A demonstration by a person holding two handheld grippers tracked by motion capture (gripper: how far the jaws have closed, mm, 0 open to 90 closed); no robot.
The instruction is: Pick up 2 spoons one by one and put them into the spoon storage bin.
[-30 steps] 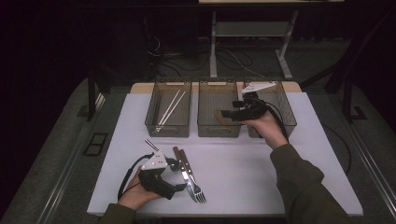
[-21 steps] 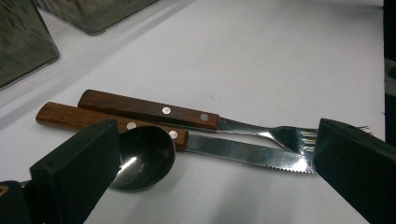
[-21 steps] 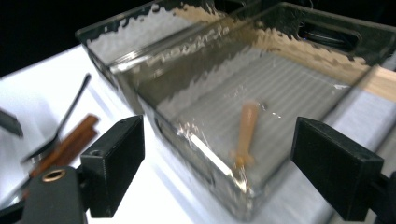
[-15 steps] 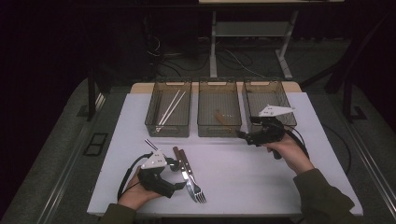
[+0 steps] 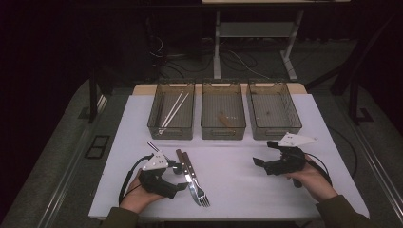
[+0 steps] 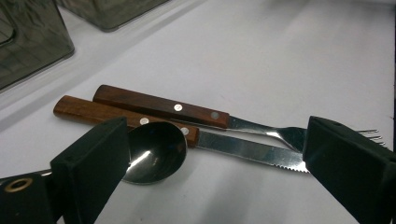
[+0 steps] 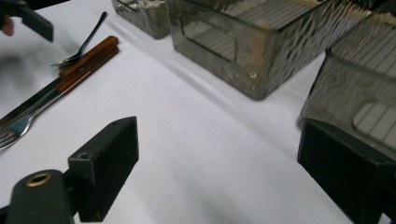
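Both grippers rest low over a white table (image 5: 237,185) with their jaws spread wide and nothing between them. At the near left, the left gripper (image 5: 178,178) sits just beside a small cluster of cutlery. At the near right, the right gripper (image 5: 262,153) points left, well apart from that cutlery.

Along the far edge stand three smoky plastic bins in a row. In the left bin (image 5: 171,130) lie pale chopsticks (image 5: 173,108), in the middle bin (image 5: 223,130) a wooden-handled piece (image 5: 223,119), and the right bin (image 5: 274,129) looks bare.

Side by side lie the cutlery: a wooden-handled knife (image 6: 177,133) with a serrated blade, a wooden-handled fork (image 6: 196,113) touching it, and a metal spoon (image 6: 154,151) whose bowl overlaps the knife's handle, close to one jaw of the left gripper.
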